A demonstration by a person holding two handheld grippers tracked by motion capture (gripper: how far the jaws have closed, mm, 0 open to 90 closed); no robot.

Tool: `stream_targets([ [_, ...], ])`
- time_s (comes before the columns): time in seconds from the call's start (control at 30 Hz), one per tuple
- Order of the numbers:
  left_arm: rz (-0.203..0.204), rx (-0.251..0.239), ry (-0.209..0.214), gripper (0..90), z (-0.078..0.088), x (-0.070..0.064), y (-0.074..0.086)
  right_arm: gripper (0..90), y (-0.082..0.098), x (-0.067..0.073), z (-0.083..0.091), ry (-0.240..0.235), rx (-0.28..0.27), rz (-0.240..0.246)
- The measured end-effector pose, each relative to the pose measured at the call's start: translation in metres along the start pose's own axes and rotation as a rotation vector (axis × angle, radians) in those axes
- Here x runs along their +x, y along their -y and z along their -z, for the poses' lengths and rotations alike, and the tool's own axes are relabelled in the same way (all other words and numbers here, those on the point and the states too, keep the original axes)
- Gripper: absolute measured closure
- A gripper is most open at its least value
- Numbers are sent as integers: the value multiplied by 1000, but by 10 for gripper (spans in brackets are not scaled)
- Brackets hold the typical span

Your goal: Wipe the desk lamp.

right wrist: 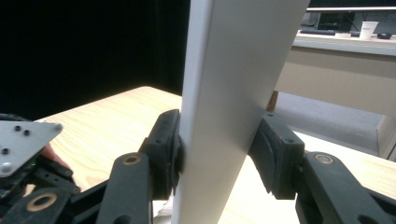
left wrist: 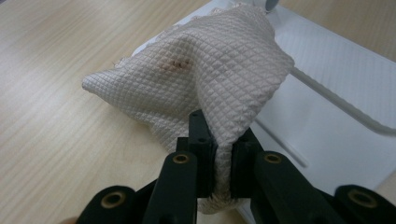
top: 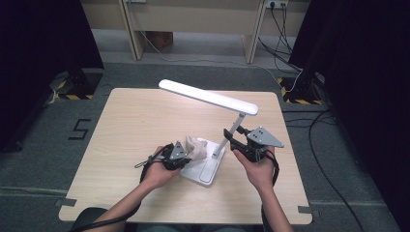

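Near the table's (top: pixel 121 125) front edge, two grippers work at one white desk lamp (top: pixel 212 99). One quilted cloth (left wrist: pixel 205 74) (faintly stained) is pinched between the left gripper's (top: pixel 186 157) jaws and lies over the lamp's flat base (top: pixel 208 169). Just right of it, the right gripper (top: pixel 231 137) has its jaws pressed on the lamp's upright stem (right wrist: pixel 229 93). Beyond the table's left edge, the floor bears a "5" (top: pixel 80 129).
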State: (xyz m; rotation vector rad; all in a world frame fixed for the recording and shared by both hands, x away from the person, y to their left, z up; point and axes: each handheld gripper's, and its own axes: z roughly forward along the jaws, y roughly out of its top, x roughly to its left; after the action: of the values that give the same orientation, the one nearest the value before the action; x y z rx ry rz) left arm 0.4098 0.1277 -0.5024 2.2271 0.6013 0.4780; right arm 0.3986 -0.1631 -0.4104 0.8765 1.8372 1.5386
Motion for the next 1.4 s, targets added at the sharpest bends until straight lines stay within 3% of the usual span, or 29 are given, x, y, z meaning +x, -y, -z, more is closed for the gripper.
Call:
stream_targets([
  [0.4,-23,12,21,824,19,-15,11,554,1,1,-2,12,-4,-3],
  [0.73,-56,14,76,823,43,-43,25,569,0,2,-3,13,4,2],
  [0.83,-47,1,95,822,51,-48,26,570,0,3,-4,16,6,3],
  [1.07,-5,-63,45,821,48,-32,6,571,0,3,-3,27,4,0],
  [1.4,42,-65,-28,819,1,7,-32,571,1,3,-3,25,3,-3],
])
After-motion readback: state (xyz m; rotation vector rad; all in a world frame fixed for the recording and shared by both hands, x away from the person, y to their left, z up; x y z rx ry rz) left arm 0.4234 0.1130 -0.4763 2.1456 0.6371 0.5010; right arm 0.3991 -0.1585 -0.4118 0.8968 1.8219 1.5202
